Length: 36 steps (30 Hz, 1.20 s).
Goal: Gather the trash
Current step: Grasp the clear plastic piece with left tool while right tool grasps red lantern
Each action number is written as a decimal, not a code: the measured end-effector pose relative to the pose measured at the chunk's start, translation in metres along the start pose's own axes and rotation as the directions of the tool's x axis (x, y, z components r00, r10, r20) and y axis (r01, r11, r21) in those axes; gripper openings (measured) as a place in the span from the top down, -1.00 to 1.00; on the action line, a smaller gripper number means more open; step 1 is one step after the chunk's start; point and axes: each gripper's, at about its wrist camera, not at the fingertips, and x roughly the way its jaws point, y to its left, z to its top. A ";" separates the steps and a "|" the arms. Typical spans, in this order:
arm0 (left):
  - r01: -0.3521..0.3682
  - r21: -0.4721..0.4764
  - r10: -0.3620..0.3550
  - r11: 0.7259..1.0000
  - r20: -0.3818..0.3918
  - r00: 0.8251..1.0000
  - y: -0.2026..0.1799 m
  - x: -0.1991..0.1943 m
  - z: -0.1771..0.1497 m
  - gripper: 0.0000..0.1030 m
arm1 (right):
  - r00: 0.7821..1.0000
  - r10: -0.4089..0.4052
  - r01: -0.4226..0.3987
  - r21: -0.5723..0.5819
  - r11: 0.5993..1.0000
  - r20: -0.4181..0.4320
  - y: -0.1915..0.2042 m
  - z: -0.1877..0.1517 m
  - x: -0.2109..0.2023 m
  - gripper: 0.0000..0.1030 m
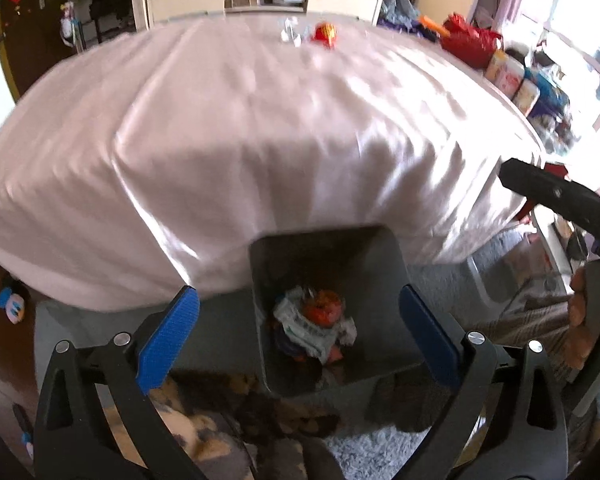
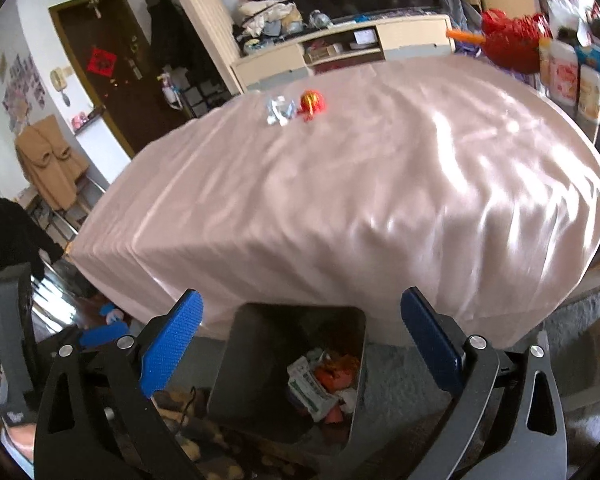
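A dark grey trash bin point(image 1: 380, 264) point(image 2: 236, 360) stands on the floor against the table's near side, holding crumpled white and orange-red wrappers point(image 1: 320, 320) point(image 2: 320, 380). My left gripper point(image 1: 300, 332) is open and empty above the bin. My right gripper point(image 2: 300, 336) is open and empty, also above the bin. On the far side of the pink tablecloth point(image 1: 260, 120) point(image 2: 360, 180) lie a crumpled silvery wrapper point(image 1: 291, 32) point(image 2: 279, 111) and a red and yellow wrapper point(image 1: 326, 35) point(image 2: 312, 104) side by side.
Red bags point(image 1: 470, 42) point(image 2: 512, 36) and snack packages point(image 1: 516, 80) point(image 2: 576, 76) line the table's right edge. A grey rug point(image 1: 372, 448) lies under the bin. A cream cabinet point(image 2: 340, 52) stands behind the table. The right gripper's body point(image 1: 560, 196) shows at the right of the left wrist view.
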 end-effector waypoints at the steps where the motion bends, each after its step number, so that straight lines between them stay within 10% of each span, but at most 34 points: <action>1: -0.005 0.003 0.005 1.000 0.005 1.000 0.001 -0.004 0.007 -0.84 | 1.000 -0.009 0.009 -0.003 1.000 -0.007 0.000 0.006 -0.002 -0.93; 15: -0.052 -0.033 0.054 0.998 0.049 0.997 0.037 -0.016 0.100 -0.84 | 0.994 -0.066 0.068 0.011 0.998 -0.088 -0.024 0.113 0.025 -0.93; 36: -0.093 0.051 0.091 0.994 0.044 0.995 0.047 0.086 0.240 -0.84 | 0.985 -0.122 0.126 0.025 0.992 -0.124 -0.012 0.236 0.175 -0.91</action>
